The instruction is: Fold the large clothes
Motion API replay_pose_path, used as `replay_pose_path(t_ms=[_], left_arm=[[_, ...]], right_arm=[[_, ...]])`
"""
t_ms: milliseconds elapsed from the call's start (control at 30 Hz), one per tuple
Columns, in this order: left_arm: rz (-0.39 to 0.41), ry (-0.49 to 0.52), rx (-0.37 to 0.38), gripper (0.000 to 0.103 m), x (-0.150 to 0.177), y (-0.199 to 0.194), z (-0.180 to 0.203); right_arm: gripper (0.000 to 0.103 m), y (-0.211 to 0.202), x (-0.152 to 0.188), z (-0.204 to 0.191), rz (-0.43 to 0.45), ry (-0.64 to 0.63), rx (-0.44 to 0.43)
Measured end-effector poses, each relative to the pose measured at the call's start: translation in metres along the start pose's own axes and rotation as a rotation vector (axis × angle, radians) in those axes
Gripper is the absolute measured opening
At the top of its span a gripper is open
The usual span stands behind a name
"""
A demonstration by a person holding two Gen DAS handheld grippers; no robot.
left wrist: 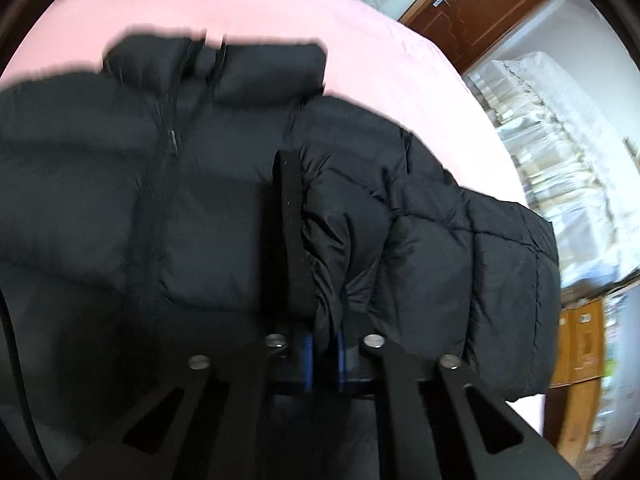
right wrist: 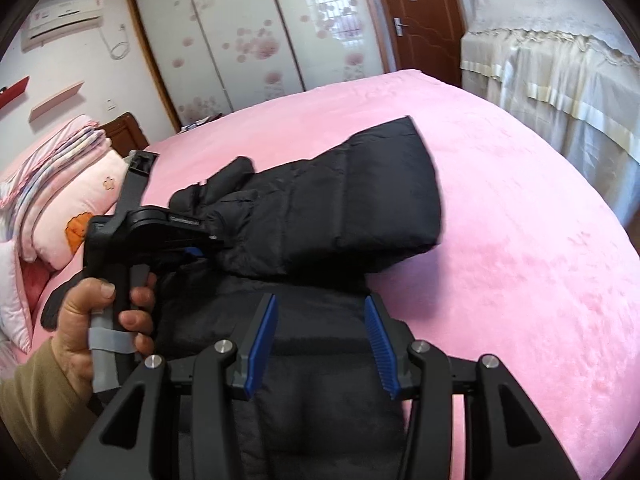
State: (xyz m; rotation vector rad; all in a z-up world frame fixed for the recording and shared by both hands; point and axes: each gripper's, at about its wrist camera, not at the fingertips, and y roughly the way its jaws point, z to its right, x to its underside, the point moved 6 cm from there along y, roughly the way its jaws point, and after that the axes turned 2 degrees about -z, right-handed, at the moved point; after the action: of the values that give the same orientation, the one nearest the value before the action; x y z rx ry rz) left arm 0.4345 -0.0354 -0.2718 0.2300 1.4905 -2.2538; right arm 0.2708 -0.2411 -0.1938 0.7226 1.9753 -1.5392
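Note:
A black puffer jacket [left wrist: 120, 200] lies front up on the pink bed [right wrist: 520, 240], zip and collar toward the far side. In the left wrist view my left gripper [left wrist: 308, 184] is shut on a bunched fold of the jacket where the sleeve [left wrist: 460, 248] meets the body. The right wrist view shows that left gripper [right wrist: 208, 236] held in a person's hand [right wrist: 92, 320], its tips buried in the fabric, with the sleeve [right wrist: 360, 208] lying out to the right. My right gripper [right wrist: 320, 304] hovers open over the jacket's lower part, and its blue pads [right wrist: 262, 344] touch nothing.
Pillows and folded quilts [right wrist: 60, 200] are stacked at the bed's left end. A wardrobe with flowered sliding doors [right wrist: 240, 40] and a brown door [right wrist: 420, 20] stand behind. Cloth-covered furniture [right wrist: 560, 80] and cardboard boxes [left wrist: 580, 340] sit to the right of the bed.

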Motion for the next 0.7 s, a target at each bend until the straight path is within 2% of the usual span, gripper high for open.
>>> replay_pose_path(t_ms=[67,200,300,433,567,633,700], left_arm=[[0.087,0.052,-0.053,0.004,-0.012,-0.027,0.009],[0.289,0.091,-0.124,0.004,-0.040,-0.096,0.012],[0.378,0.109,-0.150,0.004,-0.060,-0.136,0.009],[0.401,0.109,-0.185,0.004,-0.072,-0.159,-0.003],[0.404,0.093,-0.243,0.004,-0.073,-0.165,-0.021],[0.397,0.069,-0.273,0.004,-0.070,-0.165,-0.036],[0.383,0.013,-0.314,0.004,-0.065,-0.158,-0.067]], right_arm=[[0.045,0.001,-0.002,0.008,0.003,-0.001,0.015],[0.045,0.011,-0.007,0.017,-0.006,-0.002,0.026],[0.045,0.031,-0.021,0.017,-0.017,-0.040,0.047],[0.045,0.070,-0.039,0.007,-0.060,-0.110,0.048],[0.045,0.118,-0.049,-0.006,-0.159,-0.162,0.064],[0.045,0.130,-0.051,-0.008,-0.177,-0.174,0.091],[0.045,0.134,-0.053,-0.010,-0.178,-0.181,0.100]])
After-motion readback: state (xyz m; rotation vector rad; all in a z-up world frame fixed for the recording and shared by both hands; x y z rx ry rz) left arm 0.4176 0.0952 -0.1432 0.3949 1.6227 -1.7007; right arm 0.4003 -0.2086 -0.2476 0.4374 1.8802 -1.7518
